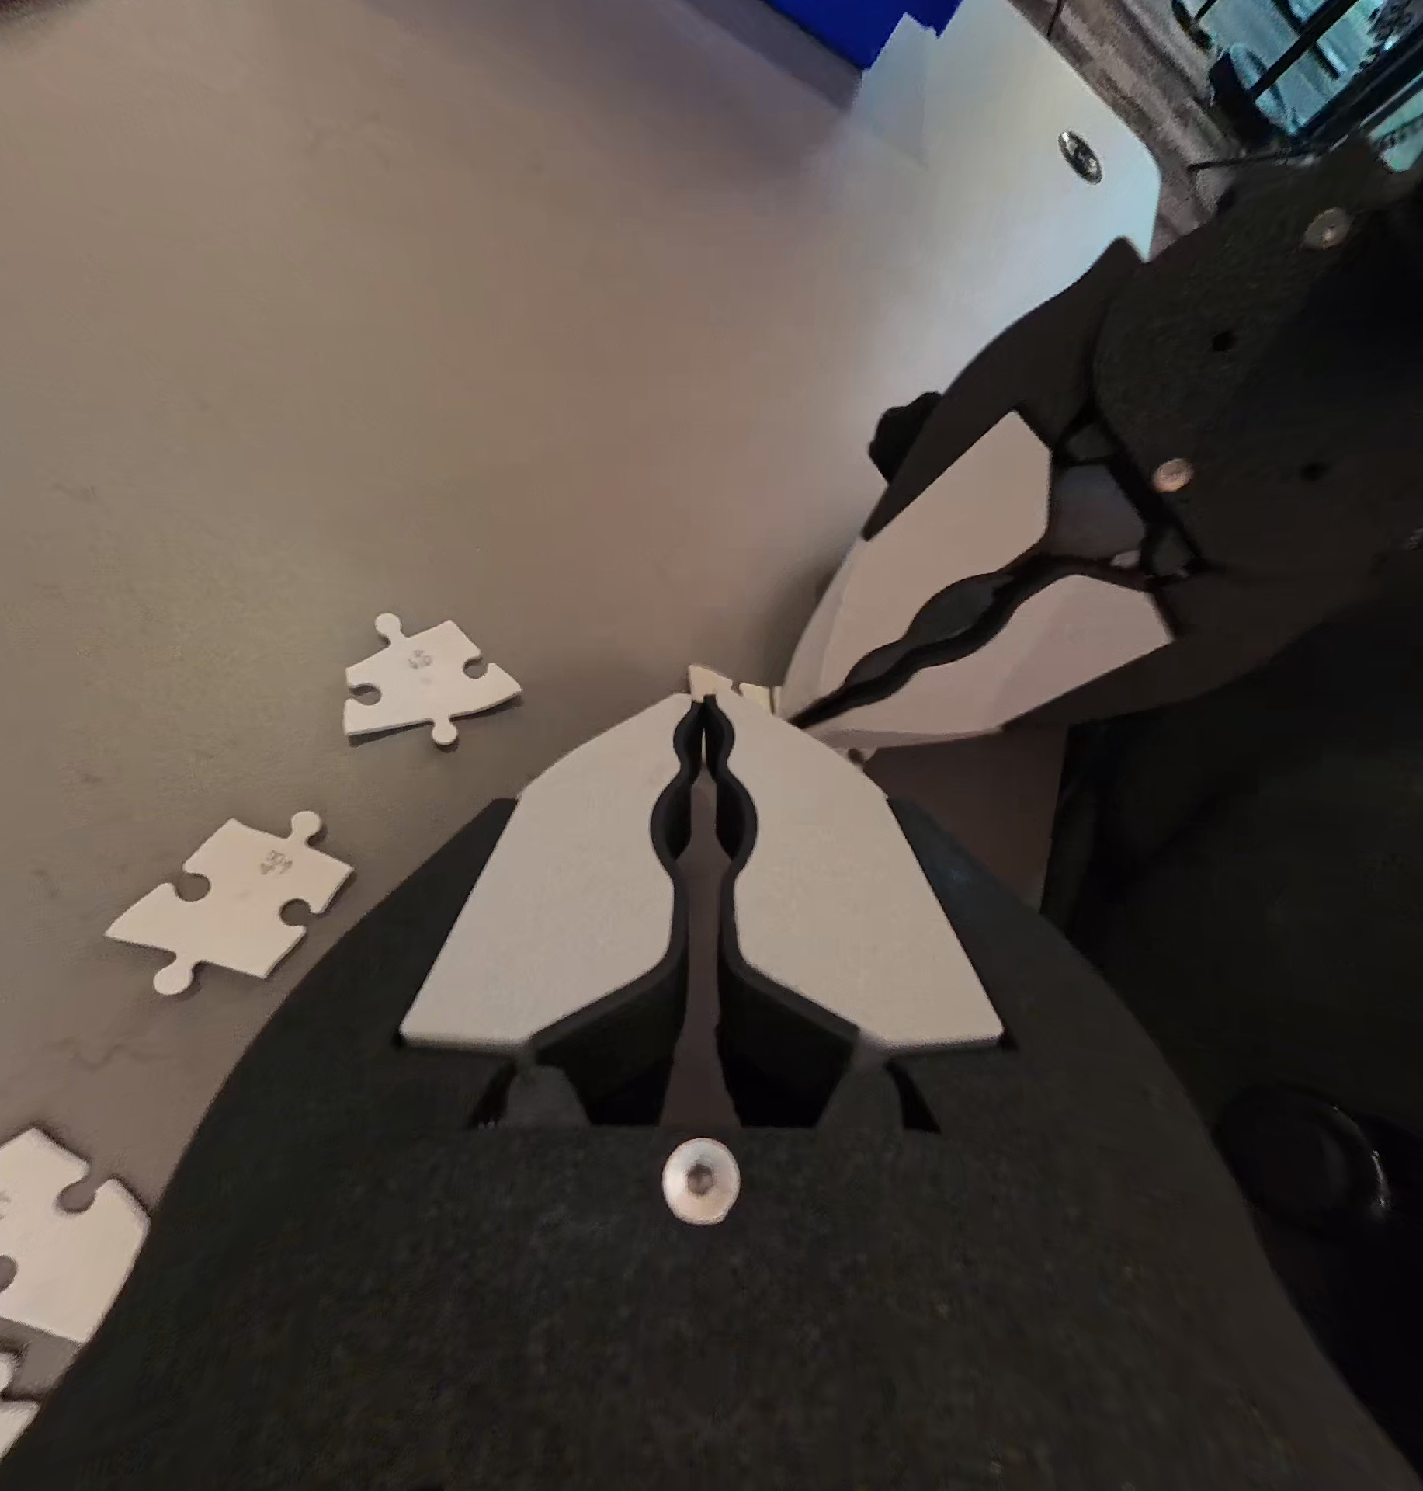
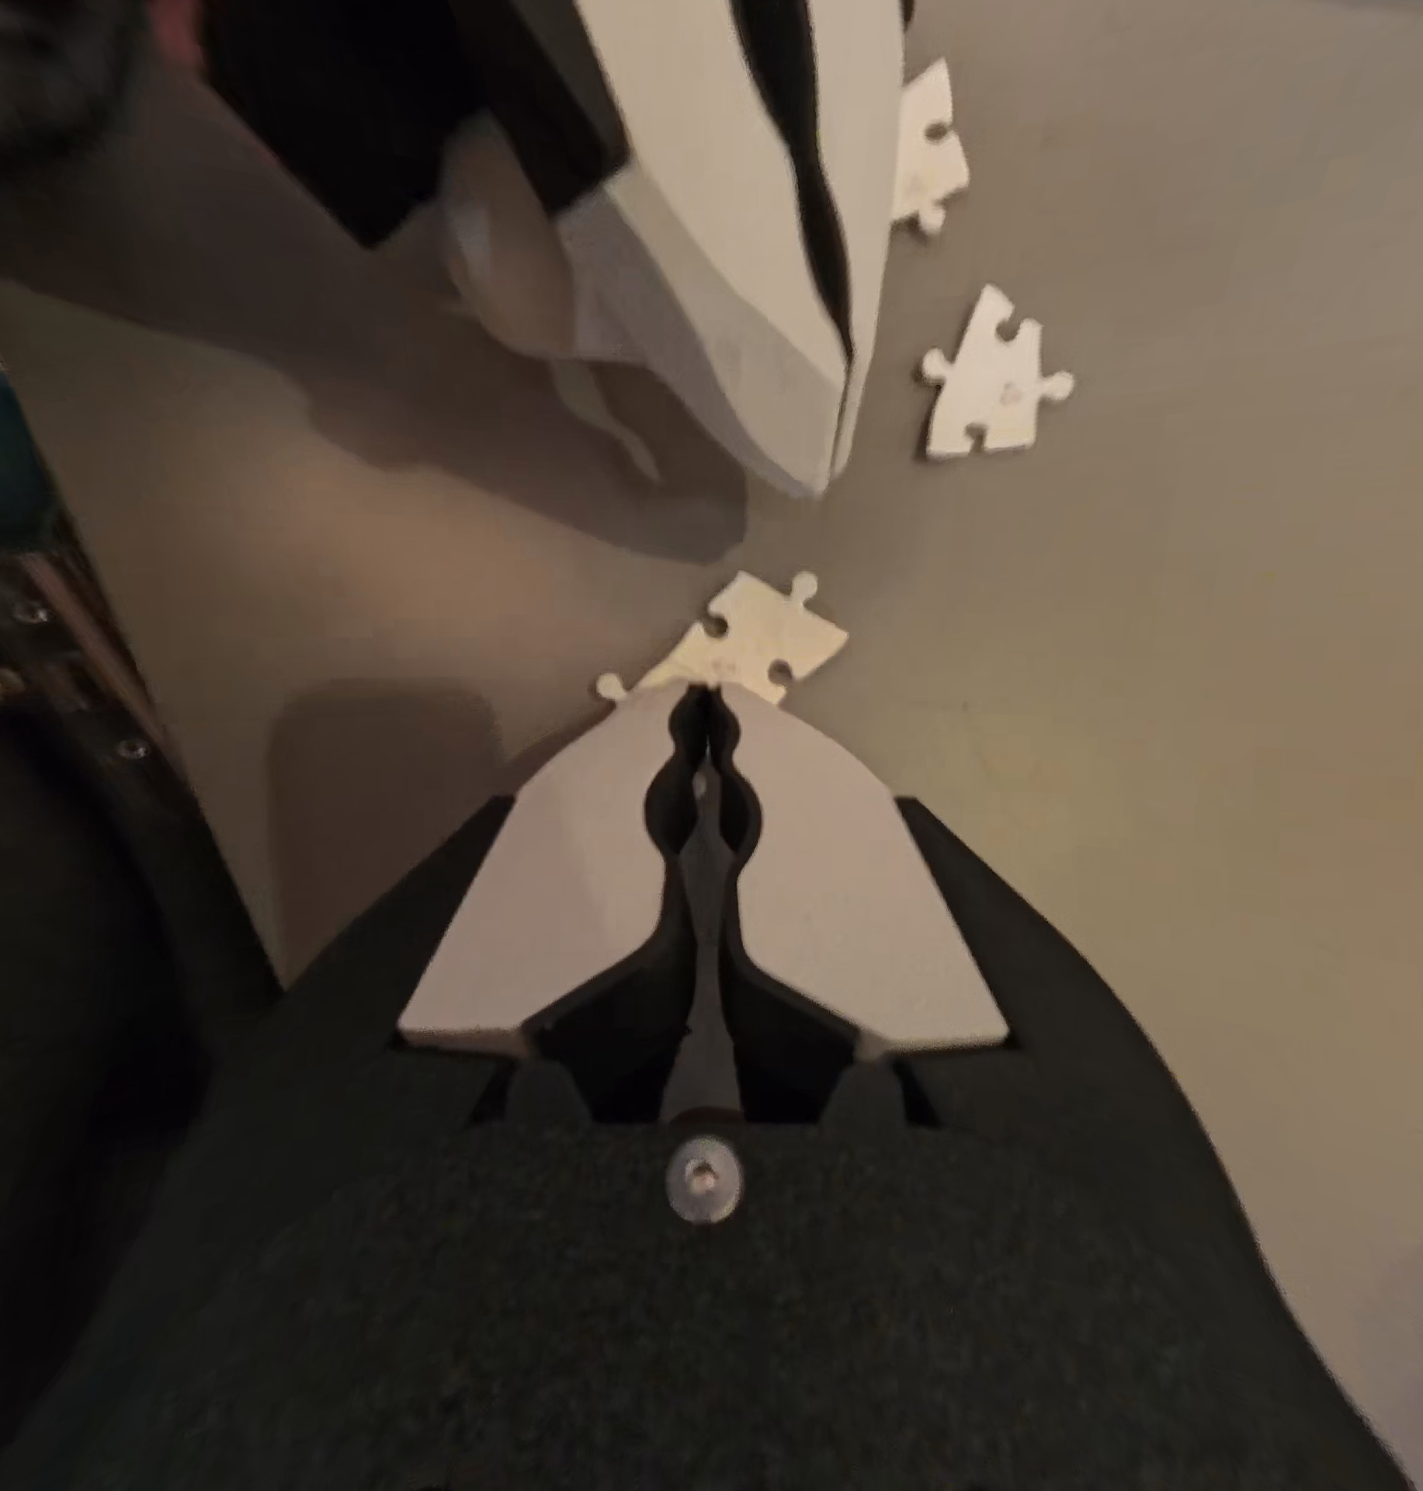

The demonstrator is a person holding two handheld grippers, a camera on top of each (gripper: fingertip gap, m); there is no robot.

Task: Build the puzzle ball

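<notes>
Grey desk (image 1: 369,363) carries several loose white puzzle pieces. In the left wrist view, two lie flat, apart from each other, left of the left tool (image 1: 706,710): one farther off (image 1: 430,682), one nearer (image 1: 236,900). Parts of further pieces (image 1: 38,1242) show at the lower left edge.

Left tool: white fingers (image 1: 579,871) drawn together, tips nearly meeting. Only a sliver of white piece (image 1: 712,682) shows past the tips, so whether they pinch it cannot be told from this view. The right tool comes in from the right, its tips just beside the left tool's tips.

Right wrist view, somewhat blurred: right tool (image 2: 706,698) with jaws closed on the near edge of a joined pair of pieces (image 2: 760,633), which sit at the fingertips just over the desk (image 2: 1176,726). The left tool (image 2: 841,452) points down from above, its tip near this pair but not touching it. Two single pieces (image 2: 994,383) (image 2: 930,145) lie on the desk to the right.
</notes>
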